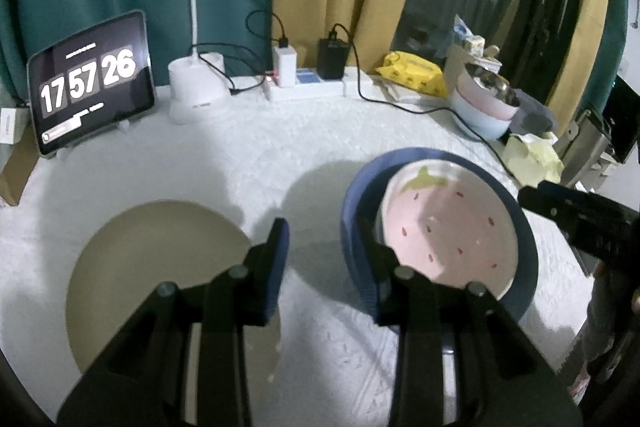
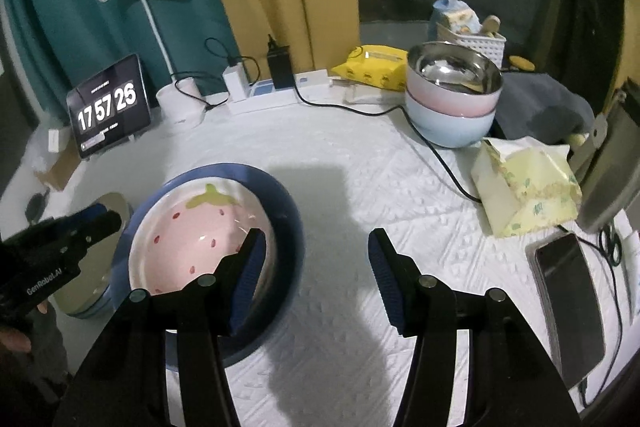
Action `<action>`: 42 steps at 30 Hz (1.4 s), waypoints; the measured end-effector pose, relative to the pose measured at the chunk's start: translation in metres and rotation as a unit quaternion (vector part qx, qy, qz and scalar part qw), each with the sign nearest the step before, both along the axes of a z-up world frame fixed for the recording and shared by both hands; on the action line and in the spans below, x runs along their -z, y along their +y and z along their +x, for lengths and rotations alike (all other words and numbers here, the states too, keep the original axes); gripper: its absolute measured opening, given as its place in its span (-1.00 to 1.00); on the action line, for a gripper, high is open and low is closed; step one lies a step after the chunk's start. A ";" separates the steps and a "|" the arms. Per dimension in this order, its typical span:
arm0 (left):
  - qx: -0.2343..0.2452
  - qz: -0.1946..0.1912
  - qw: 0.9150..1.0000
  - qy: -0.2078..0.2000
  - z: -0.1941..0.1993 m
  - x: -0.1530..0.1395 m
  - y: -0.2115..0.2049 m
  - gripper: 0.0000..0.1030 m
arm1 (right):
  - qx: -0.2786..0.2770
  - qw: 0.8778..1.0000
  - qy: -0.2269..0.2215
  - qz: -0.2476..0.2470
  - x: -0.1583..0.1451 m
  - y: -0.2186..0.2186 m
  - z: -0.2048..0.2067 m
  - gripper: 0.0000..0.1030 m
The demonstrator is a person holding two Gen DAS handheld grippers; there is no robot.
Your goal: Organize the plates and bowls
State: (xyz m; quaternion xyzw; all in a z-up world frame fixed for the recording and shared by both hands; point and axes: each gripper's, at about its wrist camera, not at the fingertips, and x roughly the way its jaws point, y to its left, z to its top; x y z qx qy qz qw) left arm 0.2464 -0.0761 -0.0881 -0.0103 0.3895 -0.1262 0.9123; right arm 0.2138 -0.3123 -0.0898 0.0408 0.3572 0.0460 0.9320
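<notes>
A pink strawberry-patterned bowl (image 1: 448, 227) (image 2: 192, 239) sits nested in a larger blue bowl (image 1: 356, 211) (image 2: 284, 203) on the white cloth. A beige plate (image 1: 152, 267) (image 2: 80, 295) lies to the blue bowl's left. My left gripper (image 1: 322, 227) (image 2: 108, 217) is open at the blue bowl's left rim. Its right finger overlaps the rim; its left finger is clear over the cloth. My right gripper (image 2: 316, 259) (image 1: 528, 195) is open, its left finger over the blue bowl's right side, with only cloth between the fingers. A steel bowl tops a stack of pink and light blue bowls (image 2: 452, 107) (image 1: 480, 107) at the back right.
Along the back stand a tablet clock (image 2: 108, 107), a white lamp (image 1: 196, 87), a power strip (image 2: 272, 95) with chargers and a yellow pack (image 2: 372, 67). A black cable (image 2: 440, 155) crosses the cloth. A tissue pack (image 2: 528, 191) and a phone (image 2: 568, 303) lie right.
</notes>
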 end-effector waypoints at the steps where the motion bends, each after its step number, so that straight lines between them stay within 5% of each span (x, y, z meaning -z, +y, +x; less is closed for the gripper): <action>1: 0.002 0.001 1.000 0.000 -0.001 0.001 -0.001 -0.33 | 0.003 1.000 0.002 0.003 0.002 -0.003 0.000 0.09; 17: 0.016 0.037 0.999 0.010 0.002 0.020 -0.018 -0.31 | 0.004 1.000 0.026 0.010 0.030 -0.004 0.016 0.09; 23: 0.001 0.020 1.000 -0.007 0.000 0.023 -0.012 -0.22 | -0.002 1.000 0.010 0.026 0.033 -0.007 0.015 0.07; 30: -0.006 -0.021 1.000 -0.006 0.001 0.026 -0.003 -0.27 | -0.021 0.996 0.019 0.081 0.035 -0.009 0.017 -0.39; 33: 0.010 -0.020 1.000 -0.013 -0.002 0.024 -0.010 -0.60 | -0.030 0.996 0.012 0.088 0.033 -0.002 0.014 -0.75; 35: 0.011 -0.004 1.000 -0.024 -0.006 0.024 -0.019 -0.73 | -0.028 0.997 0.006 0.074 0.032 0.005 0.013 -0.78; 42: 0.010 0.002 1.000 -0.028 -0.006 0.022 -0.022 -0.75 | -0.006 0.996 0.004 0.094 0.033 0.005 0.011 -0.81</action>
